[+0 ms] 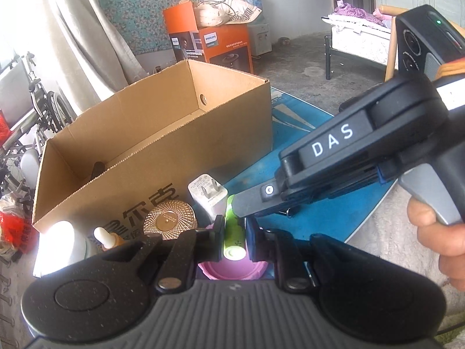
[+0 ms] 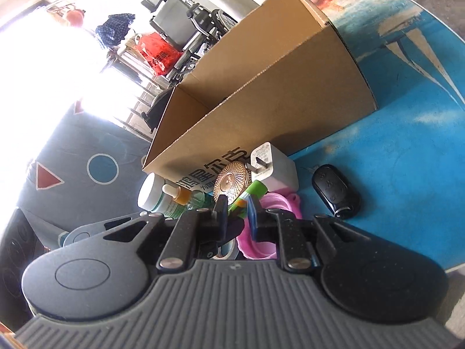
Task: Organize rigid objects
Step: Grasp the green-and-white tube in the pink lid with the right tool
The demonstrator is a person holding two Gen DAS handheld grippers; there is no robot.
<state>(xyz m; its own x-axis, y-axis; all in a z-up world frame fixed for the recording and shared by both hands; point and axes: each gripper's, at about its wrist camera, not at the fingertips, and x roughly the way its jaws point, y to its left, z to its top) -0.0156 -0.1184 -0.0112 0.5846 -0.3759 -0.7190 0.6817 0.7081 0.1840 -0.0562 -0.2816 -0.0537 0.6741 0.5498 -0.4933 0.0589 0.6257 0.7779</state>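
My left tongs (image 1: 234,234) sit low over the clutter, fingers narrowly apart on either side of a green tube (image 1: 233,232); whether the pads actually press it I cannot tell. The tube lies across a pink lid (image 1: 232,270) on the blue tabletop (image 1: 328,218).

My right tongs (image 2: 236,212) come in from the right, fingers narrowly apart, tips at the same green tube; contact unclear.

Cardboard box (image 1: 139,145) stands open on the tabletop just behind the clutter, printed characters on its near wall. A dark object rests inside against the near wall; cannot identify it.

Against that wall: a white charger plug (image 1: 207,194), prongs showing, a round gold patterned disc (image 1: 170,218) leaning, a small dropper bottle (image 1: 108,238), a white jar (image 2: 151,192).

A black car key fob (image 2: 334,189) lies apart to the right of the pile on bare tabletop.
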